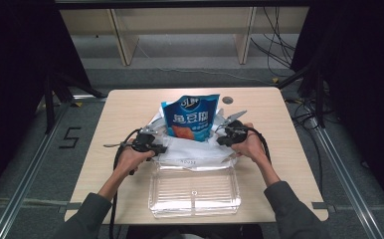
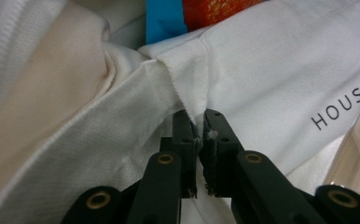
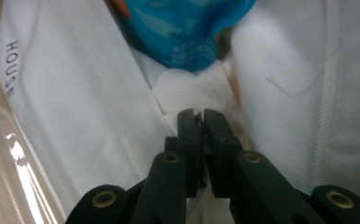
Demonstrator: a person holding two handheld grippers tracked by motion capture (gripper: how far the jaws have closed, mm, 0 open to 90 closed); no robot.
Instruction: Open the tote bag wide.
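A white cloth bag printed with "HOUSE" lies at the middle of the table, and a blue snack bag stands upright in its mouth. My left gripper is at the bag's left side, shut on a pinched fold of the white fabric; its jaws meet with cloth between the tips. My right gripper is at the bag's right side, its jaws closed on a bit of white fabric. The snack bag's blue bottom hangs just beyond them.
A clear plastic container sits on the wooden table right in front of the bag, near the front edge; its shiny wall also lies beside my right gripper. Black cables trail from both grippers. Shelving and cables stand beyond the table.
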